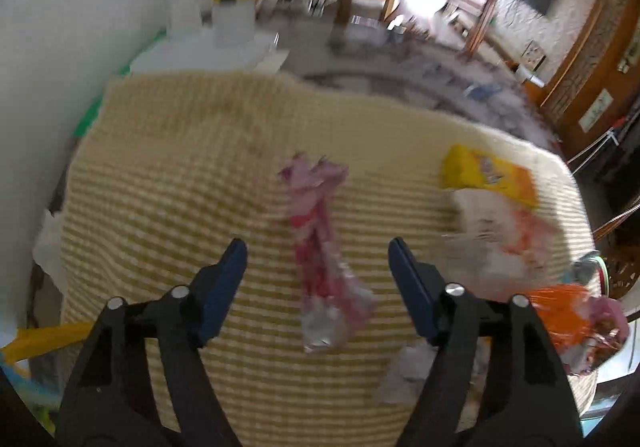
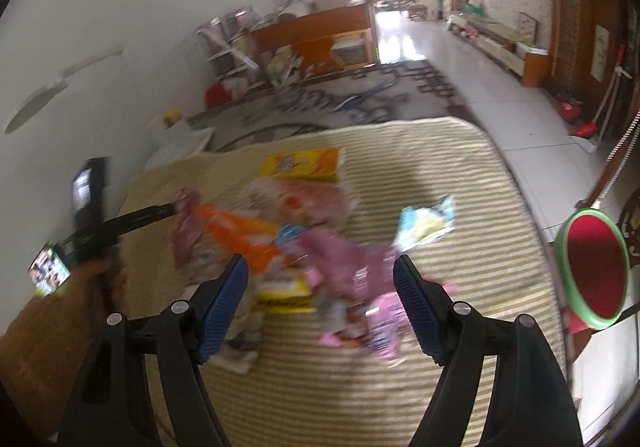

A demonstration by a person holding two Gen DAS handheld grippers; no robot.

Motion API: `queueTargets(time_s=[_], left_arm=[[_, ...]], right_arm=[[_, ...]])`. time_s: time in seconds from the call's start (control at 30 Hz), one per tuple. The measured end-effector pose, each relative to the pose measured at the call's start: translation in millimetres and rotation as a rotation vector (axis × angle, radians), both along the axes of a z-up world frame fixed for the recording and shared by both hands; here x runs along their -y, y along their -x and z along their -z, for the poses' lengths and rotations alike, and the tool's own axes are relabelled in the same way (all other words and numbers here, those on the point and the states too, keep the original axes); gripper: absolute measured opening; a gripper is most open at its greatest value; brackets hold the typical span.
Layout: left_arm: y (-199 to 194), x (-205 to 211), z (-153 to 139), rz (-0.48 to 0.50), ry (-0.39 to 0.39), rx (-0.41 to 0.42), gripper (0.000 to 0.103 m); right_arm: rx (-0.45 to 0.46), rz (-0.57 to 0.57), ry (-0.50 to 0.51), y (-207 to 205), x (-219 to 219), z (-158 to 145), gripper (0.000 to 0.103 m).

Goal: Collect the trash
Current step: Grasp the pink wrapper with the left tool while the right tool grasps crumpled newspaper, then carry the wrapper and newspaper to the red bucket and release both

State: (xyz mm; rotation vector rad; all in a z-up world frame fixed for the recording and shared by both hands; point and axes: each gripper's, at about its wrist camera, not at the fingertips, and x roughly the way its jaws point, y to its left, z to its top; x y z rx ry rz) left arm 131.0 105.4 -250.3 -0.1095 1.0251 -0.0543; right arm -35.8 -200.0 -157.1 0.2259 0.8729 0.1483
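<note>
In the left wrist view a crumpled pink and red wrapper (image 1: 320,247) lies on the striped cloth (image 1: 180,187). My left gripper (image 1: 316,247) is open and empty, its blue pads either side of the wrapper and above it. A yellow packet (image 1: 488,175), a white and orange bag (image 1: 504,239) and an orange wrapper (image 1: 568,311) lie to the right. In the right wrist view my right gripper (image 2: 320,267) is open and empty over a pile of pink wrappers (image 2: 352,267), an orange wrapper (image 2: 240,231) and a yellow packet (image 2: 284,291). A pale blue and yellow wrapper (image 2: 428,223) lies apart.
A round bin with a green rim (image 2: 592,271) and red inside stands off the cloth at the right. The left gripper's body and the hand holding it (image 2: 92,223) show at the left. A white box with a yellow flower pot (image 1: 232,19) stands by the wall. Patterned rug and tiled floor lie beyond.
</note>
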Motion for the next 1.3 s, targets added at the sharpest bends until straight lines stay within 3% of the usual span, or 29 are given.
queueTargets(time_s=[0.13, 0.33, 0.9, 0.93, 0.97, 1.0, 1.3], left_arm=[[-13.9, -2.4, 31.2, -0.006, 0.001, -0.064, 0.055], [-17.3, 2.4, 42.5, 0.015, 0.017, -0.077, 0.013], [57.0, 18.7, -28.6, 0.077, 0.128, 0.078, 0.011], [59.8, 21.4, -30.6, 0.084, 0.131, 0.082, 0.011], [61.8, 23.9, -32.4, 0.091, 0.134, 0.085, 0.011], [62.1, 26.3, -33.1, 0.094, 0.135, 0.087, 0.011], [79.7, 51.8, -59.1, 0.157, 0.159, 0.148, 0.011]], right_arm=[[-0.054, -0.072, -0.059, 1.3, -32.8, 15.7, 0.073], [-0.162, -0.162, -0.109, -7.3, -72.1, 48.0, 0.072], [-0.263, -0.202, -0.124, -38.0, -99.0, 89.6, 0.072], [-0.269, -0.203, -0.138, -38.5, -99.2, 92.2, 0.07], [-0.268, -0.208, -0.144, -38.0, -99.3, 92.9, 0.054], [-0.266, -0.213, -0.142, -38.0, -99.8, 92.4, 0.045], [-0.13, -0.173, -0.155, -18.9, -69.9, 49.9, 0.039]])
